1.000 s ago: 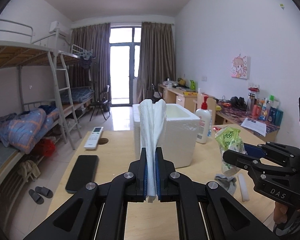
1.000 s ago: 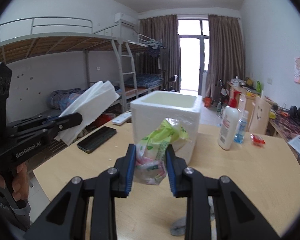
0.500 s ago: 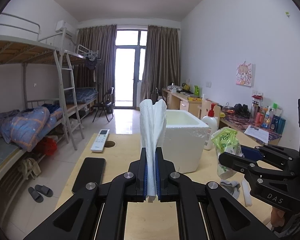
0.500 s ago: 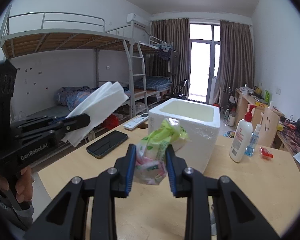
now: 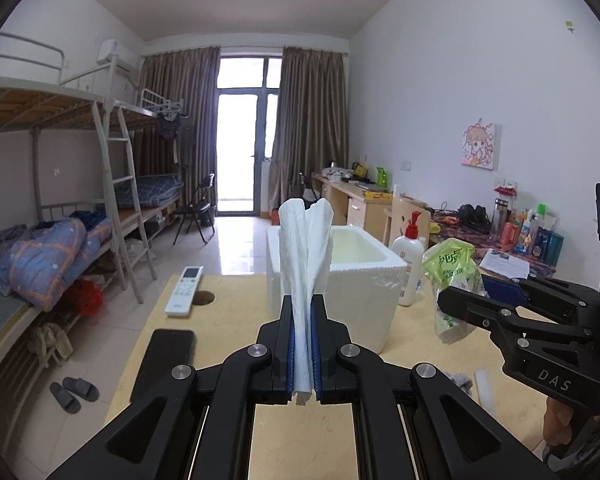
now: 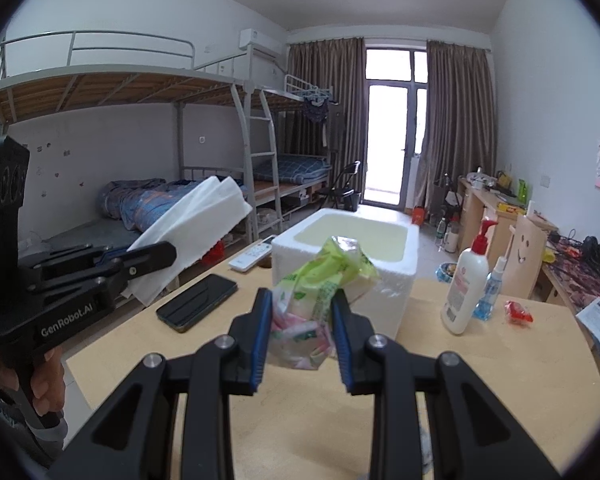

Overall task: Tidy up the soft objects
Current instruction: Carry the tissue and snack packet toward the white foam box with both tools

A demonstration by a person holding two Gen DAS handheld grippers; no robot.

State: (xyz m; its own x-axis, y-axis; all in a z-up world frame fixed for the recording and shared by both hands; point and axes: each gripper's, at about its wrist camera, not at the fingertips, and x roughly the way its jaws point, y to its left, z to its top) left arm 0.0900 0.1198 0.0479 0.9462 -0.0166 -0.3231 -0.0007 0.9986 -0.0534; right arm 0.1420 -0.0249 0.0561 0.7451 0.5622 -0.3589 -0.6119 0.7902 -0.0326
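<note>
My left gripper [image 5: 303,312] is shut on a folded white paper towel [image 5: 305,248], held upright above the table, short of the white foam box [image 5: 364,300]. The towel also shows in the right wrist view [image 6: 196,236]. My right gripper [image 6: 302,312] is shut on a green plastic tissue pack [image 6: 320,292], held above the table in front of the foam box [image 6: 340,264]. In the left wrist view the pack [image 5: 452,276] is to the right of the box. The box is open and looks empty.
A black phone [image 5: 164,360] and a white remote [image 5: 185,290] lie on the wooden table [image 5: 228,304] left of the box. A lotion pump bottle [image 6: 466,292], a small blue spray bottle [image 6: 490,292] and a red wrapper [image 6: 518,312] stand right of it. Grey cloth [image 5: 460,380] lies near the front right.
Both grippers have risen and drawn back a little from the box, still holding the towel and the tissue pack. The box looks lower and farther away.
</note>
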